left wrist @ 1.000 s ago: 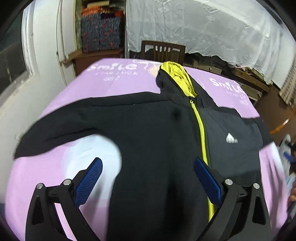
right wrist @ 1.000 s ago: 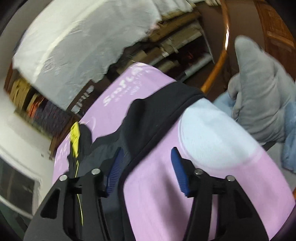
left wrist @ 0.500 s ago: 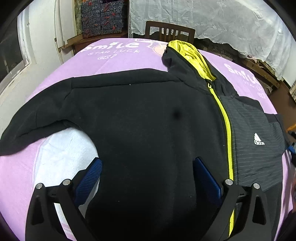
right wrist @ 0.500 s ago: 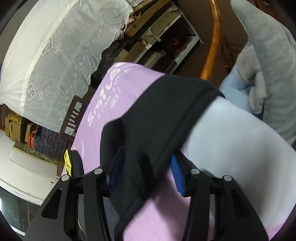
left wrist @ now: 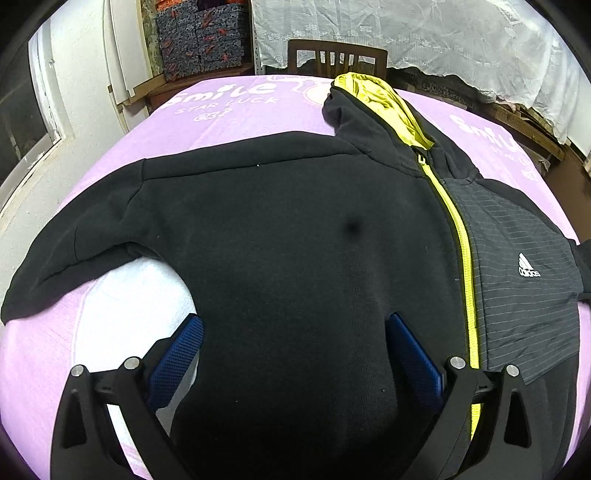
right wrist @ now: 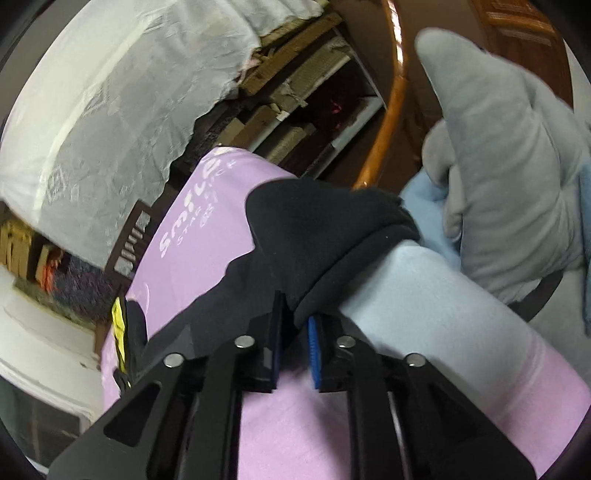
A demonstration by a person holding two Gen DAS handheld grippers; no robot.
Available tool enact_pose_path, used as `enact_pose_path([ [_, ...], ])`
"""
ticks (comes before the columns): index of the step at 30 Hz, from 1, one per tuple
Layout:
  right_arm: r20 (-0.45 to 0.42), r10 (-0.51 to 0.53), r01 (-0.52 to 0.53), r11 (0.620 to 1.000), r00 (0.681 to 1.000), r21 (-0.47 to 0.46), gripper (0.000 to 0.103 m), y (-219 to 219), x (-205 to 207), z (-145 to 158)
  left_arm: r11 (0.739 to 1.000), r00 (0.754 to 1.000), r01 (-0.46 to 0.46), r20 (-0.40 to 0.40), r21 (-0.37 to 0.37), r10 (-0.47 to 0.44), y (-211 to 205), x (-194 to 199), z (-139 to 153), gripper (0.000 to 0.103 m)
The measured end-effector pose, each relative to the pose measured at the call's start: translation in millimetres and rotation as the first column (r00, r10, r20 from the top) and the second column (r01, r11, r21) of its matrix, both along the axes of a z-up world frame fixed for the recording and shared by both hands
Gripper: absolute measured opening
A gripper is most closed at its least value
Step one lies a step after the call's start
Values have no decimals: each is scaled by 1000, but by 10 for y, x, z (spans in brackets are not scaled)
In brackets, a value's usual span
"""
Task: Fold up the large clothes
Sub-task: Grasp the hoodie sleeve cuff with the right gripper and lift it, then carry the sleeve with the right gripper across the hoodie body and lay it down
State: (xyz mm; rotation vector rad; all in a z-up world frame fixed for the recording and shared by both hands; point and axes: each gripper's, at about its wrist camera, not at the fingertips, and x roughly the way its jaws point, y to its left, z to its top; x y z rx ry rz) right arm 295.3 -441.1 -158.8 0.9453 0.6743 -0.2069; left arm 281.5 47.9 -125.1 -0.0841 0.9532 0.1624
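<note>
A black zip hoodie (left wrist: 295, 240) with a yellow zipper and yellow hood lining lies face up, spread on the purple-covered table (left wrist: 221, 107). Its left sleeve stretches out to the table's left edge. My left gripper (left wrist: 291, 350) is open, hovering over the hoodie's lower body with its blue pads either side of the fabric, not gripping. In the right wrist view my right gripper (right wrist: 295, 343) is shut on the hoodie's right sleeve (right wrist: 325, 229) near the cuff, at the table's right edge.
A wooden chair (left wrist: 336, 55) stands behind the table's far edge. A white lace cloth (left wrist: 424, 33) covers shelves at the back. A grey plush toy (right wrist: 509, 177) and a light blue cloth (right wrist: 428, 214) sit beyond the right edge, by a curved wooden rail (right wrist: 391, 96).
My right gripper has closed on the right sleeve, which was loose between its open jaws before. My left gripper has moved closer over the hoodie's body and stays open.
</note>
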Motion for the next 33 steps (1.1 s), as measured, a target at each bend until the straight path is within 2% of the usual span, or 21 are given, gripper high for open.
enact_pose_path([
  [2,40,-9,7,999,999,54,25,-100,17,-33,1000,1000,-2,1,-3,2,3,-1,-2,100],
  [4,83,-18,9,994,996,106,43,-200,18,-44,1000,1000,-7,-2,-6,7,13,6,-8,100],
  [6,127,-67,42,981,990,189,45,-371,-8,-104,1000,1000,-11,-5,-14,11,26,14,-17,100],
  [9,150,-105,63,963,983,264,44,-552,-21,-174,1000,1000,-11,-5,-13,11,26,19,-19,100],
  [14,111,-193,151,941,975,303,41,-767,13,-260,1000,1000,-11,-4,-27,11,48,14,-19,100],
  [17,76,-210,173,926,975,336,22,-909,93,-348,998,1000,-10,-8,-60,10,118,20,-2,100],
  [18,71,-203,167,924,977,343,4,-938,117,-364,997,1000,-14,-8,-74,13,152,22,7,100],
  [19,79,-201,163,926,976,341,4,-936,131,-350,995,1000,-24,-7,-94,24,213,28,19,100],
  [21,98,-191,156,946,977,284,4,-926,110,-214,989,999,-37,-9,-141,36,325,36,40,100],
  [23,119,-165,141,972,979,187,4,-836,81,-2,985,999,-44,-12,-165,43,392,38,54,100],
  [27,167,-70,73,997,983,-10,4,-491,87,480,981,993,-119,-21,-152,117,512,31,60,100],
  [30,191,46,-11,984,980,-178,4,-50,131,822,978,993,-121,-22,-168,119,552,27,71,100],
  [33,188,173,-101,935,967,-341,4,537,206,1063,979,993,-121,-26,-164,119,556,23,66,100],
])
